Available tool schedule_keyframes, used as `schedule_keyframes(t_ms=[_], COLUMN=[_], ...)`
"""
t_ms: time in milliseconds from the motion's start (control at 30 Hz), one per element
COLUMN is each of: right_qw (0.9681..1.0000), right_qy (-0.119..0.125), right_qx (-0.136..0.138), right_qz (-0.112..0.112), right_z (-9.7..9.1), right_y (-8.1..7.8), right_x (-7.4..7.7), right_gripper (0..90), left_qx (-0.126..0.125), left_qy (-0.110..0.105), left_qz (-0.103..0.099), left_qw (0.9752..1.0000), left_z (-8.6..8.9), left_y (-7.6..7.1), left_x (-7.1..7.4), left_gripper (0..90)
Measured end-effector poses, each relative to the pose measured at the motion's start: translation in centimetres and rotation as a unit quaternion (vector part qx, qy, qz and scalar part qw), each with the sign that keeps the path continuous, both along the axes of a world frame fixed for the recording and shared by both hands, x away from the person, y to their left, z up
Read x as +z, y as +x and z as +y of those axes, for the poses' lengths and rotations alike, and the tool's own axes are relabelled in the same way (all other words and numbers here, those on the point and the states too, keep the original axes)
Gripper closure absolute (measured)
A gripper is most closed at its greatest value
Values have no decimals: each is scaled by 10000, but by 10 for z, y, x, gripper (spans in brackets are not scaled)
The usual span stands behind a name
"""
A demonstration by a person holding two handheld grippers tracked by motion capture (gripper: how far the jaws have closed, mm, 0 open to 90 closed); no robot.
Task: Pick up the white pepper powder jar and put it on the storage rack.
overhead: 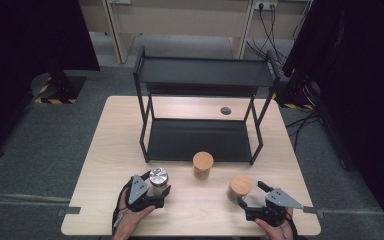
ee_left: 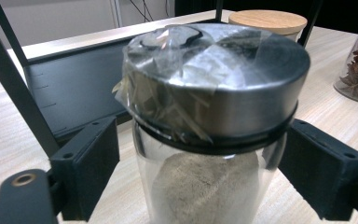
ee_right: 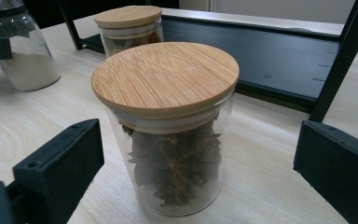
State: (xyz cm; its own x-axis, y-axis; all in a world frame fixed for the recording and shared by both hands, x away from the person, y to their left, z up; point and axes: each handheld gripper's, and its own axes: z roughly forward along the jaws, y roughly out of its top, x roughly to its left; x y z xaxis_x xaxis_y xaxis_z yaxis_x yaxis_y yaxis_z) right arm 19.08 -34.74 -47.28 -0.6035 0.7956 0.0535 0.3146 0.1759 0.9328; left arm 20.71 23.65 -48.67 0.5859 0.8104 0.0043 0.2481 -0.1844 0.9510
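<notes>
A glass jar with a steel lid (ee_left: 214, 84) and pale powder inside stands on the table near the front left (overhead: 158, 180). My left gripper (ee_left: 200, 154) has a jaw on each side of its glass body, just below the lid; a thin gap shows at the left pad, so it is open (overhead: 158, 187). At the front right stands a glass jar of star anise with a bamboo lid (ee_right: 165, 77) (overhead: 240, 186). My right gripper (ee_right: 200, 140) is open wide around it, both pads clear of the glass (overhead: 251, 195).
A third jar with a bamboo lid (overhead: 203, 165) stands between the two, just in front of a black two-level metal rack (overhead: 200, 137). The rack's posts and lower shelf (ee_right: 279, 56) are close behind the jars. A dark round hole (overhead: 225, 110) sits in the tabletop behind the rack.
</notes>
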Motion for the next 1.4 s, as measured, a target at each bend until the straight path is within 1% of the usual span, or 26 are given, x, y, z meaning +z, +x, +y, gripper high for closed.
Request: schedule_keyframes(t_ms=[233, 300, 367, 400, 533, 700, 767, 867, 1000, 1100, 1233, 1300, 1400], right_qw=[10000, 10000, 10000, 10000, 10000, 10000, 10000, 10000, 10000, 10000, 10000, 10000, 10000], right_qy=[-4, -8, -5, -4, 0, 4, 6, 5, 8, 21, 30, 33, 33], right_qx=[2, 4, 4, 3, 3, 4, 5, 3, 6, -2, 6, 5, 14], right_qz=[-1, -1, 0, 0, 1, 7, 8, 8, 13, 14, 21, 21, 20], right_z=[0, 0, 0, 0, 0, 0, 0, 0, 0, -1, -1, -1, -1], right_y=[0, 0, 0, 0, 0, 0, 0, 0, 0, 1, 1, 1, 1], right_x=[0, 0, 0, 0, 0, 0, 0, 0, 0, 0, 0, 0, 0], right_gripper=[19, 19, 19, 19, 19, 19, 19, 19, 19, 19, 19, 19, 19], left_qx=[-13, -25, -85, -103, -70, -53, -50, -45, -46, -35, -24, -32, -46], left_qy=[43, 23, -16, -27, -24, 22, -5, -21, -45, -102, -101, -168, -125], left_qz=[3, 5, 7, 2, 17, -23, -71, -74, -35, 6, 25, 134, 144], left_qw=[10000, 10000, 10000, 9999, 10000, 10000, 10000, 10000, 10000, 9999, 9999, 9998, 9998], left_z=[-2, -1, 0, 0, -1, -3, -3, -2, -1, 0, 0, 0, -2], left_y=[3, 3, 4, 4, 4, 2, 1, 0, 2, 2, 3, 5, 6], left_x=[0, 0, -1, -1, 0, 1, 1, 2, 2, 3, 4, 6, 7], left_gripper=[232, 255, 300, 305, 308, 309, 309, 309, 309, 309, 309, 309, 309])
